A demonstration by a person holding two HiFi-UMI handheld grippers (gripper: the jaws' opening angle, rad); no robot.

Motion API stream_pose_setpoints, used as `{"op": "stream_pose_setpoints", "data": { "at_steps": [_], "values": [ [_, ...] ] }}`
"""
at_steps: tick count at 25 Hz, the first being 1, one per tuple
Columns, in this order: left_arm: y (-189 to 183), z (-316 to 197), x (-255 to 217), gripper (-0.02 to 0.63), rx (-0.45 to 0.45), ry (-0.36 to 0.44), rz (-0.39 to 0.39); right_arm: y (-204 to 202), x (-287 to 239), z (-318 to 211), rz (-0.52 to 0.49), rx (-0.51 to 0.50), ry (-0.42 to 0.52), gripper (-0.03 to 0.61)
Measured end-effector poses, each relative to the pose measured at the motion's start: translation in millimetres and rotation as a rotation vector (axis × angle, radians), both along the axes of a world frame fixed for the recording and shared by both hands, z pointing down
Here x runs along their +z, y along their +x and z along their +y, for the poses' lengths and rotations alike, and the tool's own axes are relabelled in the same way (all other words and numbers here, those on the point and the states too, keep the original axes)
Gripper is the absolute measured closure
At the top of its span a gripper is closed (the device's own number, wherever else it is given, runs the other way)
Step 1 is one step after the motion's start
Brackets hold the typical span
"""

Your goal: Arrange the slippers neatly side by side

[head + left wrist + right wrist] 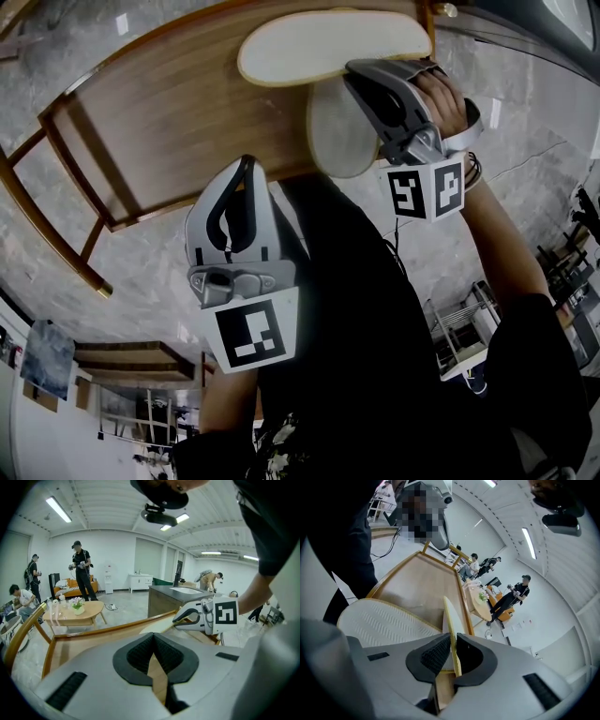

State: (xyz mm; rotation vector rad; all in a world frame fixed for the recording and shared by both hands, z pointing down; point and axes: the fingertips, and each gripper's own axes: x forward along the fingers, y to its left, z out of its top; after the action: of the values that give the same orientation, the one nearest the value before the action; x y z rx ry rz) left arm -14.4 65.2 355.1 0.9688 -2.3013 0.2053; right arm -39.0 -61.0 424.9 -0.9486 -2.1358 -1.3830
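Right gripper view shows the right gripper (451, 644) with its jaws closed on the thin rim of a slipper (449, 616), which stands edge-on between the pads. The other slipper (379, 620) lies just to the left with its ridged face showing, both of them over the wooden table (417, 583). Head view puts the pair at the table's near edge, crossed at an angle and not yet parallel. The left gripper (153, 644) hangs off the table near the body, jaws together on nothing. The step in hand looks like taking hold of one slipper to reposition it. Next it probably needs turning and laying flat beside its mate, toes the same way, with a firm pinch since the rim is thin.
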Motion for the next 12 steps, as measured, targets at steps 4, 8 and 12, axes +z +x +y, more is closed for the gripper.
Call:
{"op": "stream_pose_setpoints", "data": {
  "at_steps": [4, 8, 12],
  "values": [
    [-2, -1, -8, 0.611, -0.004, 0.006, -0.019, -8, -12, -2, -0.035, 0.017, -0.001, 0.551],
    [-4, 0, -13, 0.611, -0.011, 0.010, -0.032, -14, -21, -5, -0.059, 0.038, 0.005, 0.555],
    [-3, 0, -16, 0.611, -0.004, 0.017, -0.042, -13, -28, -7, -0.062, 0.065, 0.005, 0.557]
  ]
}}
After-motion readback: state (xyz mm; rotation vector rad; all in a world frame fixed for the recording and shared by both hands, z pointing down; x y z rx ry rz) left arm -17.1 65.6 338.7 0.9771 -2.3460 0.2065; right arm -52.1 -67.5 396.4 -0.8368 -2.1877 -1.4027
